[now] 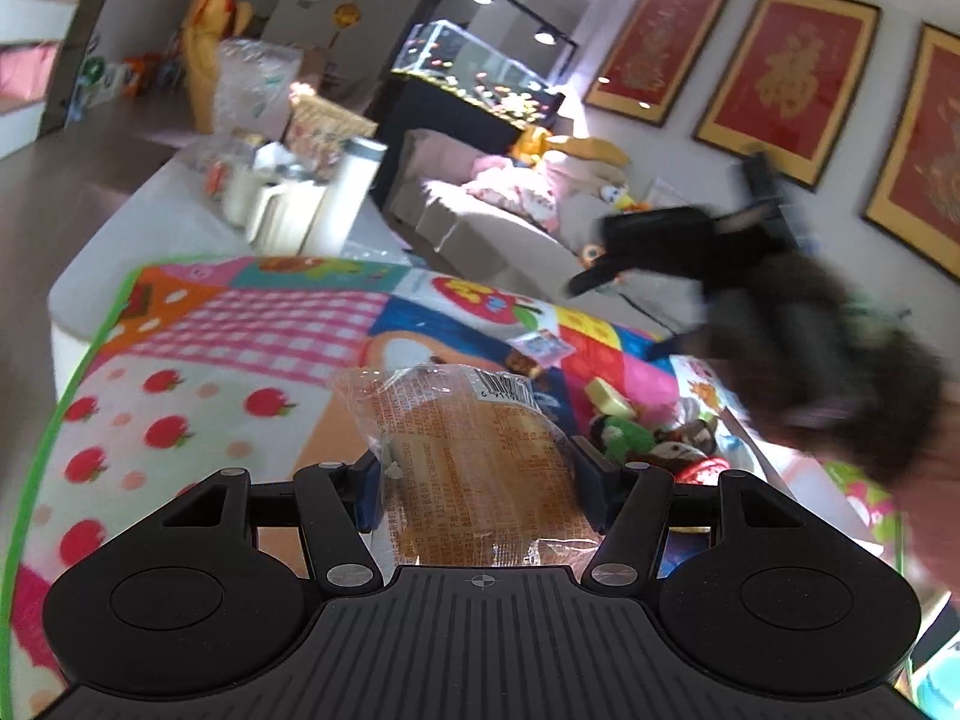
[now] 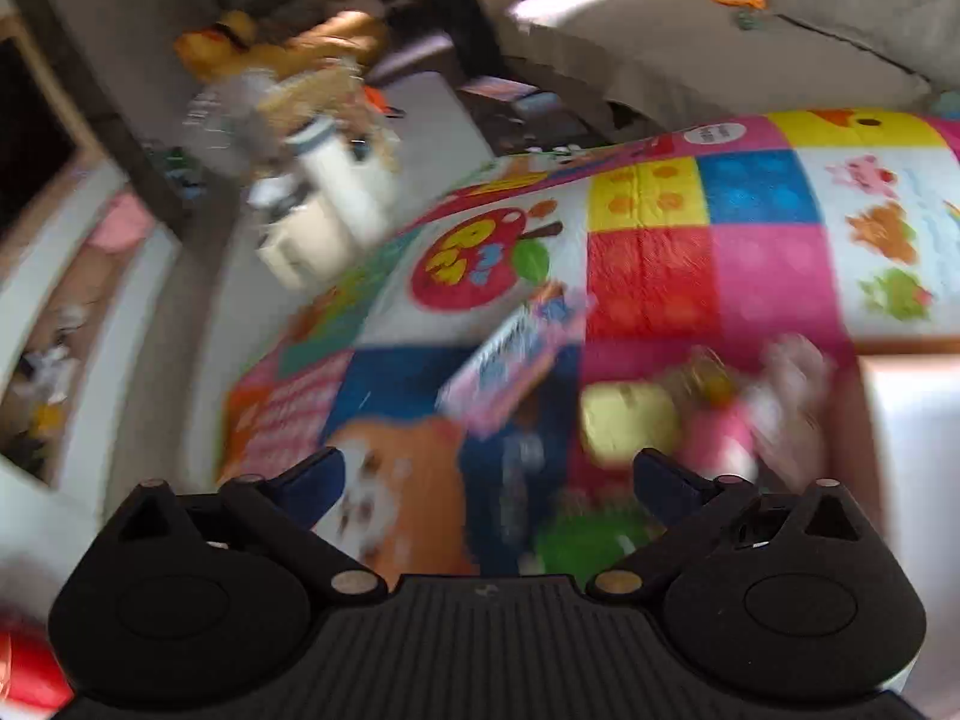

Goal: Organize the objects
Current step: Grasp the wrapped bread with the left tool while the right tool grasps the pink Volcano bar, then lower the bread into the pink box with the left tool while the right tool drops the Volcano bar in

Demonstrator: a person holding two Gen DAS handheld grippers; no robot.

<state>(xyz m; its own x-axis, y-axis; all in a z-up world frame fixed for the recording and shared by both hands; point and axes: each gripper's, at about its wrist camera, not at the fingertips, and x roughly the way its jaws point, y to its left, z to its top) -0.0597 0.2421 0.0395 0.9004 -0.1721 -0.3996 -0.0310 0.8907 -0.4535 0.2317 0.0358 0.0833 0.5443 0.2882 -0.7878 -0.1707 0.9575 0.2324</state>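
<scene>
Left wrist: left tongs (image 1: 477,474) pinch bread pack (image 1: 474,456), barcode label unreadable; right tongs (image 2: 486,480) spread, empty.

The play mat (image 1: 252,324) carried bright patchwork: pink-and-white gingham, red strawberries on white, blue, yellow and red squares, with a green border. The bread packet (image 1: 474,456) was clear plastic printed in orange over a golden-brown bun. Three framed pictures (image 1: 786,84) showed gold figures on red. The thermos (image 1: 345,192) was white.
</scene>
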